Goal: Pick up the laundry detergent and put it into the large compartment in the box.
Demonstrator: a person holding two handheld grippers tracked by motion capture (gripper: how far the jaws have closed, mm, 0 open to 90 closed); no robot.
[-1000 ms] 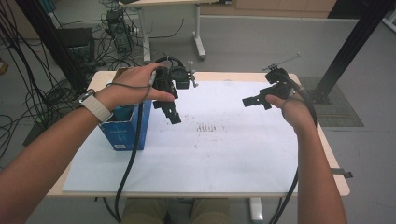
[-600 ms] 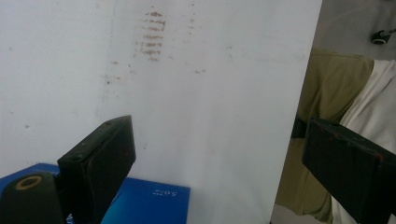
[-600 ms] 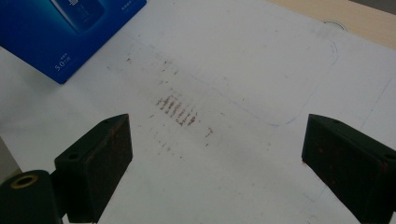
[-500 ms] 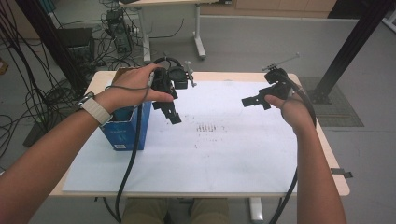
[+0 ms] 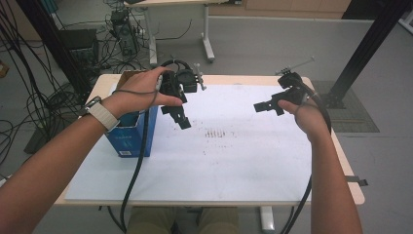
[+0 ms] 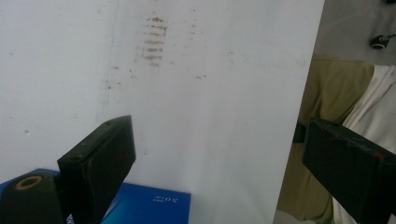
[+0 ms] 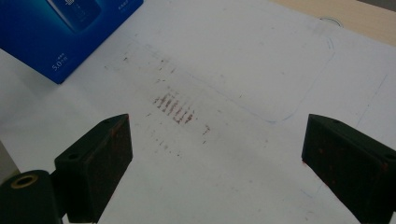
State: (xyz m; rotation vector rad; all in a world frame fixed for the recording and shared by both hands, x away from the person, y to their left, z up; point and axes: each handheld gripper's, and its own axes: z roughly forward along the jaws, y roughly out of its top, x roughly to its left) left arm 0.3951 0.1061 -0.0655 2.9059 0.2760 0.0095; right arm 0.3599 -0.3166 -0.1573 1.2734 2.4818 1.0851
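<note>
My left gripper (image 5: 178,116) hovers over the white sheet (image 5: 234,161), just right of a blue box (image 5: 127,135). Its own view shows the jaws wide apart with nothing between them (image 6: 224,158), the blue box (image 6: 149,205) at the bottom and the sheet below. Over the sheet's right side my right gripper (image 5: 268,107) points left. In the right gripper view it is open and empty (image 7: 219,158), looking down on reddish-brown smudges (image 7: 175,107) and the blue box (image 7: 65,28).
The smudges (image 5: 217,132) mark the middle of the sheet, which covers most of the wooden table (image 5: 336,141). Cables trail from both grippers over the near edge. Another table, cables and equipment stand on the floor behind. The person's trousers (image 6: 327,93) lie beyond the sheet's edge.
</note>
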